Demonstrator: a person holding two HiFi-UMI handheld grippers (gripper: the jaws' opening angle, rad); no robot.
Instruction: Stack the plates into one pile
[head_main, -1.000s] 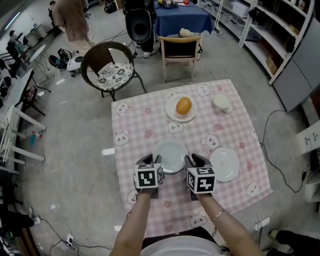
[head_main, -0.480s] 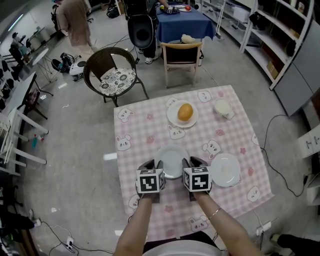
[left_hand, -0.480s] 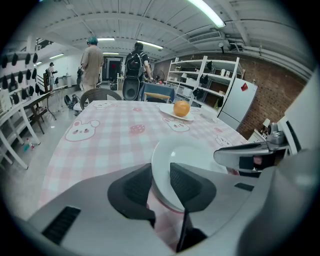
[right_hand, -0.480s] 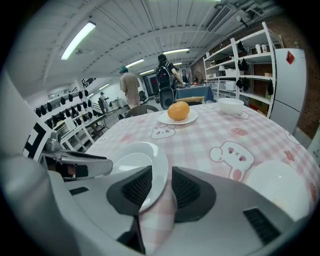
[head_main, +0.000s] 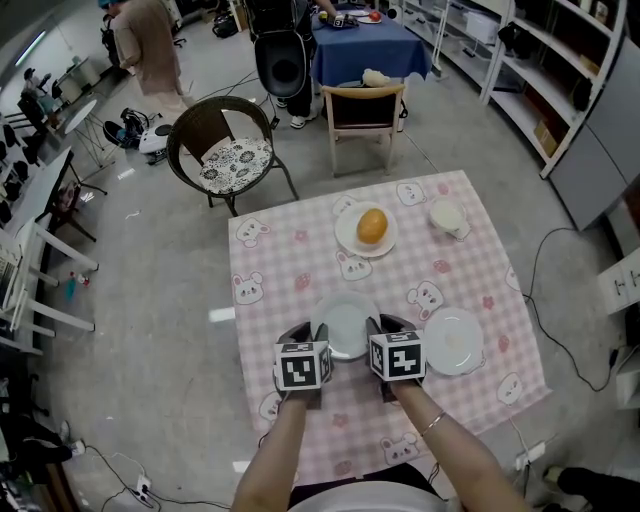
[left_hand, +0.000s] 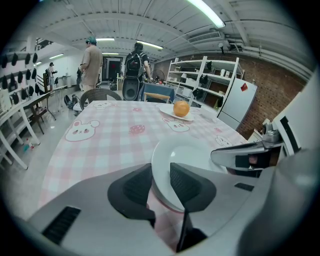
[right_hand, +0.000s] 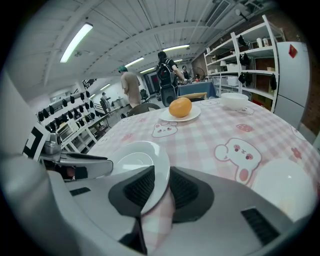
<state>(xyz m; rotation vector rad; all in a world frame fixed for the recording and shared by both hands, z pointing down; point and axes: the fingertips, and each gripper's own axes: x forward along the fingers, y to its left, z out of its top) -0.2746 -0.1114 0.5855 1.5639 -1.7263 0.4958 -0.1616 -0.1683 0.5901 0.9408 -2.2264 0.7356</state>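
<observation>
Nothing is stacked yet: the middle plate (head_main: 345, 318) lies just nearer than the orange (head_main: 371, 224), the side plate (head_main: 455, 340) lies nearer and right of the orange, and the far plate (head_main: 350, 238) sits under it. Both forearms reach forward with the tools slanting down. The left gripper (head_main: 307, 330) clamps the middle plate's near rim, and the right gripper (head_main: 383, 326), its jaws having just been closing, pinches that rim too.

Left gripper (left_hand: 160, 186) and right gripper (right_hand: 161, 189) have grey shells, black ribbed pads (left_hand: 133, 187), black-and-white marker cubes (head_main: 301, 367)
</observation>
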